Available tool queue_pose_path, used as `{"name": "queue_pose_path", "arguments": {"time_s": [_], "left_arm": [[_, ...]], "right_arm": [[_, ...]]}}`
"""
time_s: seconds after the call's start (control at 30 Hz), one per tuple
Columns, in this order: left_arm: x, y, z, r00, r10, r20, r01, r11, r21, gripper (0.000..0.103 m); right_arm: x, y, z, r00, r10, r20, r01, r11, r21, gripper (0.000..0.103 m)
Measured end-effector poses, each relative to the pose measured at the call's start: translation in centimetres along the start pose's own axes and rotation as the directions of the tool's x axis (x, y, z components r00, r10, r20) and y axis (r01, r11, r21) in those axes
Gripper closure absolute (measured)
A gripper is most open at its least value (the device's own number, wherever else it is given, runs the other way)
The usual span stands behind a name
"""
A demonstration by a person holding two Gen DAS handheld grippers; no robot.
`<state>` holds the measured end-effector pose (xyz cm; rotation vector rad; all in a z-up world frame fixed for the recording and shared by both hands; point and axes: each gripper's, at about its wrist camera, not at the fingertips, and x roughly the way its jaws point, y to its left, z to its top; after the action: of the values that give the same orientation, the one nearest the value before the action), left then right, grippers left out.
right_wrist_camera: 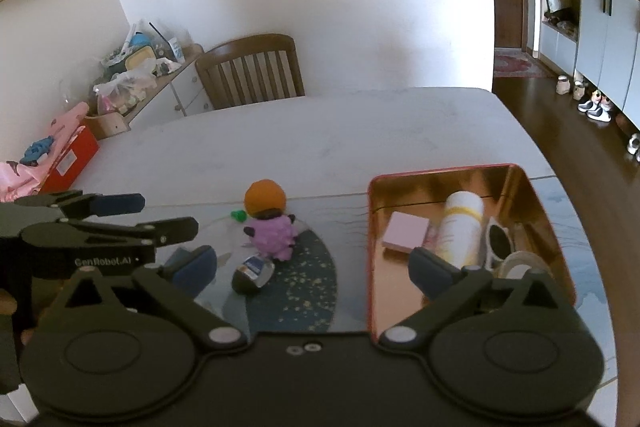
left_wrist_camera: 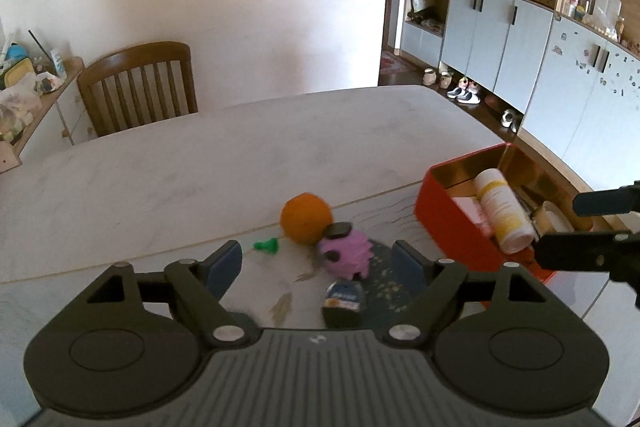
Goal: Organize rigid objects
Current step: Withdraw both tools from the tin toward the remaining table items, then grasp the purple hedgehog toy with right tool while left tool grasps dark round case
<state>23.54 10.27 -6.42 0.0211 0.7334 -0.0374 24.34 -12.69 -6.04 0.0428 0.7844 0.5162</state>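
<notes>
A red tin box (left_wrist_camera: 448, 223) (right_wrist_camera: 374, 227) stands on the table at the right; it holds a white and yellow bottle (left_wrist_camera: 504, 207) (right_wrist_camera: 460, 231), a pink pad (right_wrist_camera: 404, 237), white sunglasses (right_wrist_camera: 498, 239) and a tape roll (right_wrist_camera: 520, 265). Left of it lie an orange ball (left_wrist_camera: 306, 217) (right_wrist_camera: 265, 197), a purple spiky toy (left_wrist_camera: 346, 253) (right_wrist_camera: 274, 237), a small green piece (left_wrist_camera: 266, 246) (right_wrist_camera: 239, 215) and a small dark jar (left_wrist_camera: 344, 303) (right_wrist_camera: 252, 273). My left gripper (left_wrist_camera: 320, 267) is open and empty, just short of the toy and jar. My right gripper (right_wrist_camera: 312, 267) is open and empty, straddling the box's near left wall.
The table (left_wrist_camera: 240, 155) is white marble with a blue patterned mat (right_wrist_camera: 304, 279) under the jar. A wooden chair (left_wrist_camera: 140, 87) stands at the far side. A cluttered sideboard (right_wrist_camera: 152, 75) is at the left and cabinets (left_wrist_camera: 520, 27) at the right.
</notes>
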Motion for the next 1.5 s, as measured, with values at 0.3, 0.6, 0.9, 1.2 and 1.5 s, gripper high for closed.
{"name": "queue_pose_path", "arguments": {"time_s": [0.3,0.6,0.9,1.2,1.5], "left_arm": [[1.2,1.9,-2.5,1.000,-0.017,-0.014,0.018,1.000,0.019,0.021],[3.9,1.8,-4.2,0.998,-0.050,-0.048,0.051,0.998,0.029,0.021],[5.9,0.7,-5.3,0.995,-0.075,-0.069,0.079,0.995,0.057,0.021],[7.8,-0.5,-5.8,0.993,-0.071,-0.092,0.077,0.995,0.068,0.021],[9.5,-0.9,-6.3,0.992,-0.059,-0.115,0.067,0.995,0.070,0.021]], "right_arm": [[2.6,2.3,0.8,0.999,-0.038,-0.030,0.038,0.999,0.009,0.001],[7.0,4.3,1.8,0.994,-0.052,-0.095,0.049,0.998,-0.025,0.001],[11.5,4.7,2.7,0.982,-0.064,-0.181,0.057,0.997,-0.044,0.002],[15.6,5.0,3.2,0.966,-0.048,-0.254,0.042,0.999,-0.028,0.007],[18.2,5.0,2.9,0.945,-0.026,-0.325,0.024,1.000,-0.009,0.016]]}}
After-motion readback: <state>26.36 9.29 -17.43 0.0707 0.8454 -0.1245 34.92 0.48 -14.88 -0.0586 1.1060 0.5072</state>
